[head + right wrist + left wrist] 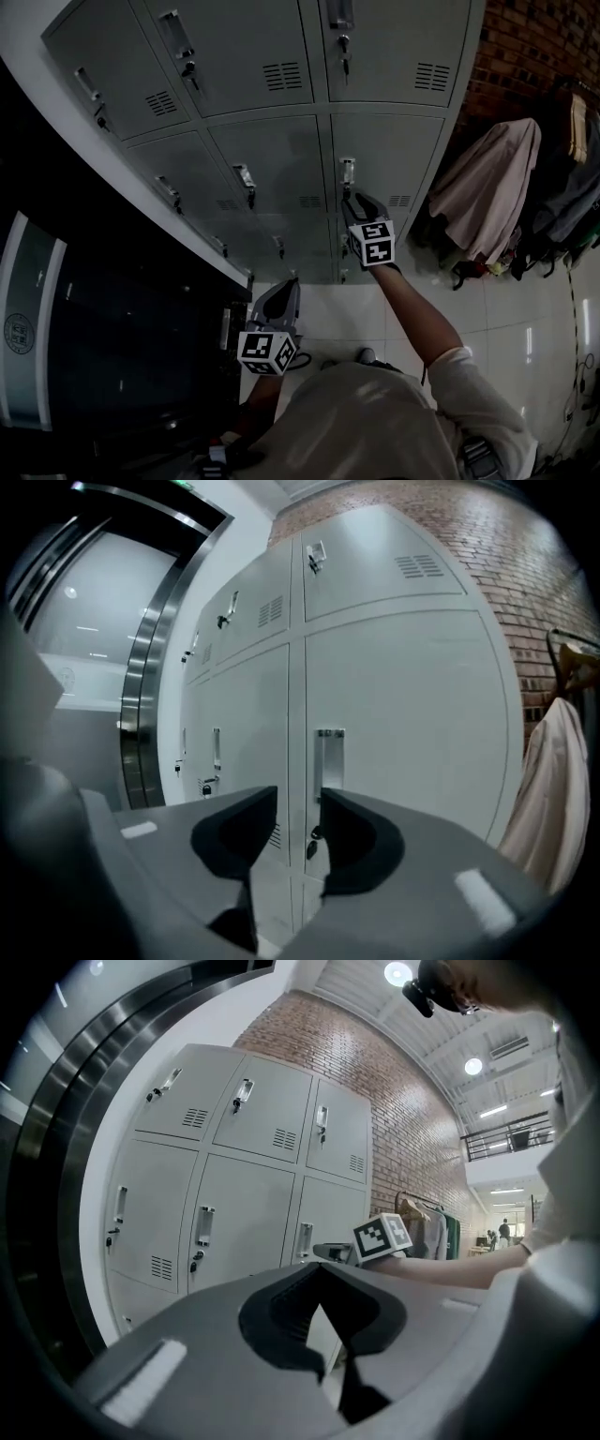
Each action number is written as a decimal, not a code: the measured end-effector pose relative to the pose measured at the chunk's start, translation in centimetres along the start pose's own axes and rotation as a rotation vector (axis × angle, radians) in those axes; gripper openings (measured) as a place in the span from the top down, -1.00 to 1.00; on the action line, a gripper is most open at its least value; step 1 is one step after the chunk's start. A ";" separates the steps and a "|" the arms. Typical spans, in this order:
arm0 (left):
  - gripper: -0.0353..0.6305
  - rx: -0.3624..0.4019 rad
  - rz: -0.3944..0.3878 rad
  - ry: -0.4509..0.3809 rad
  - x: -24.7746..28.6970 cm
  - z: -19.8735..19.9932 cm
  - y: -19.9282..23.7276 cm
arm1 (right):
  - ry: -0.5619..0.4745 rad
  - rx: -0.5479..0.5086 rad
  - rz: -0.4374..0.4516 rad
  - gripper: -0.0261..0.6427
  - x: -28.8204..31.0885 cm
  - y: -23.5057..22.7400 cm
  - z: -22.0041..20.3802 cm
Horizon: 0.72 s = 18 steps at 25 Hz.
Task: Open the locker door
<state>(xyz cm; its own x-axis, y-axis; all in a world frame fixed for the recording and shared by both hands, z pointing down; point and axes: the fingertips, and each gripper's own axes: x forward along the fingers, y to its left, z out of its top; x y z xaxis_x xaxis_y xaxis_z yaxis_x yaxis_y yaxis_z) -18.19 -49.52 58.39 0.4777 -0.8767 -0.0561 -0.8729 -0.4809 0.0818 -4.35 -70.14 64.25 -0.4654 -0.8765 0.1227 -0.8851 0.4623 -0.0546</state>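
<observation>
As the locker door opens by its handle, the right tool gapes empty just before it, the left tool shut, idle, well back.

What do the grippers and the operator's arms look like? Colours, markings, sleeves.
The left gripper and right gripper are grey wedge-shaped shells with black padded fingers. Each carries a white cube printed with black square markers. The person wears a light short-sleeved shirt.
</observation>
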 end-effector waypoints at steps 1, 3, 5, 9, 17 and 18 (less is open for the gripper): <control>0.58 -0.004 0.010 0.001 -0.3 -0.1 0.3 | 0.013 -0.002 0.002 0.53 1.0 -0.3 -0.2; 0.58 -0.012 0.032 0.006 -1.0 -0.6 1.2 | 0.028 -0.009 -0.001 0.53 2.8 -0.8 -0.4; 0.58 -0.022 0.057 0.016 -1.8 -1.2 2.1 | 0.046 -0.020 -0.022 0.53 4.4 -1.6 -0.3; 0.58 -0.033 0.091 0.033 -2.8 -2.1 3.4 | 0.073 -0.010 -0.024 0.53 6.6 -2.4 0.1; 0.56 -0.044 0.095 0.045 -3.3 -2.6 4.1 | 0.097 0.008 -0.013 0.62 8.6 -2.5 -0.4; 0.56 -0.046 0.092 0.048 -3.2 -2.6 4.0 | 0.096 0.012 -0.011 0.62 8.9 -2.3 -0.4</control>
<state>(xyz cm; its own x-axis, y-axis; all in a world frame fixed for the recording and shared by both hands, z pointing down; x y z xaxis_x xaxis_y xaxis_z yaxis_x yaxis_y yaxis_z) -22.99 -48.69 61.54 0.4012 -0.9160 0.0010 -0.9083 -0.3977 0.1299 -6.38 -78.93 65.91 -0.4528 -0.8647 0.2174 -0.8906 0.4503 -0.0641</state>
